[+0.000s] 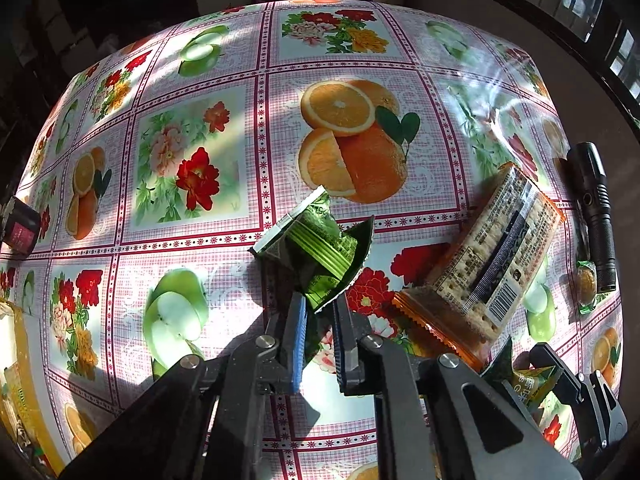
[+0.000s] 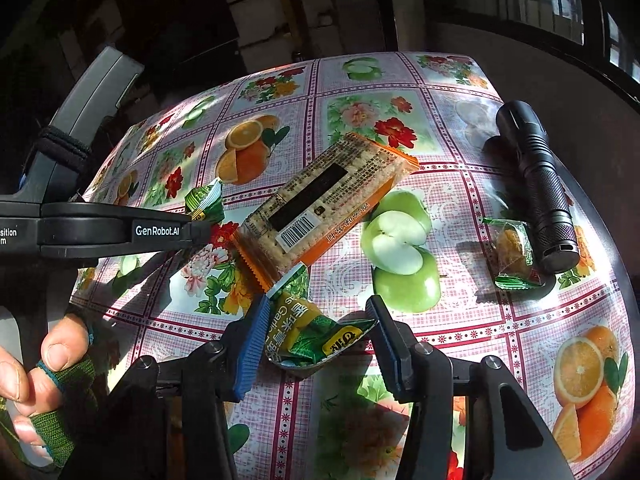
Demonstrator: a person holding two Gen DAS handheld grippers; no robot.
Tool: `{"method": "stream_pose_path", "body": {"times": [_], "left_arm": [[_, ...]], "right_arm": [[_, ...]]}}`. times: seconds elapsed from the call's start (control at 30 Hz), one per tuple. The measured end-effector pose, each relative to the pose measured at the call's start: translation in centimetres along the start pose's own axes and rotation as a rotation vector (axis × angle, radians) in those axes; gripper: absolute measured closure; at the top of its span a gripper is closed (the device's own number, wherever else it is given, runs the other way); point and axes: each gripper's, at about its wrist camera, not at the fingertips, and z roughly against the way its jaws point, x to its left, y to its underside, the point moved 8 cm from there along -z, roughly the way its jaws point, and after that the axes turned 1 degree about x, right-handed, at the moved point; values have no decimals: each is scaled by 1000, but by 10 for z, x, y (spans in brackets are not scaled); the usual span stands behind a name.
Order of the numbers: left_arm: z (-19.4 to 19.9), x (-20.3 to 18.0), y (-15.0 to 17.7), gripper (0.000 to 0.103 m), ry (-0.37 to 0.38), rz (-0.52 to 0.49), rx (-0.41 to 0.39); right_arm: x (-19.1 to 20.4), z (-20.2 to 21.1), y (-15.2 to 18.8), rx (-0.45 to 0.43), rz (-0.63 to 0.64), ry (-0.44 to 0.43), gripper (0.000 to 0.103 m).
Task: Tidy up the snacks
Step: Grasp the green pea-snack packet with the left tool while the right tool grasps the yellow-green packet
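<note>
My left gripper (image 1: 320,312) is shut on a green snack packet (image 1: 316,248) and holds it above the table. It shows in the right wrist view too (image 2: 206,200), at the tip of the left gripper (image 2: 200,228). My right gripper (image 2: 316,320) has its jaws wide apart around a yellow-green snack packet (image 2: 308,334) that lies between them. A long cracker pack (image 2: 320,208) with an orange wrapper lies just beyond it; it also shows in the left wrist view (image 1: 488,264). A small wrapped orange snack (image 2: 514,254) lies to the right.
A black flashlight (image 2: 536,184) lies at the right table edge, next to the small snack. The fruit-and-flower tablecloth (image 1: 200,128) covers the table. A dark box (image 1: 20,228) sits at the left edge, and a yellow package (image 1: 16,380) at the lower left.
</note>
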Motion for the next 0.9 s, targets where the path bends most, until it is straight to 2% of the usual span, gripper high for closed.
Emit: {"method": "stream_pose_path", "body": {"times": [0.03, 0.27, 0.4, 0.47, 0.5, 0.57, 0.63, 0.7, 0.9], "left_arm": [[1, 4, 3, 103, 4, 3, 1], [14, 41, 30, 103, 56, 44, 3], [23, 63, 45, 103, 79, 66, -4], [29, 73, 48, 103, 90, 92, -22], [32, 76, 46, 100, 83, 105, -34], [38, 76, 37, 73, 80, 117, -61], [43, 72, 16, 23, 58, 111, -116], [43, 60, 1, 19, 23, 105, -151], [10, 33, -25, 19, 2, 134, -81]], "right_arm": [[-1, 1, 0, -4, -4, -4, 56], [3, 11, 3, -17, -19, -47, 62], [8, 22, 7, -33, -30, -79, 71], [12, 25, 9, -39, -29, -89, 72], [12, 26, 10, -41, -28, -86, 72], [13, 24, 11, -39, -28, -82, 71], [11, 23, 10, -35, -32, -81, 71], [9, 22, 10, -37, -34, -77, 70], [5, 16, 11, -31, -47, -80, 66]]}}
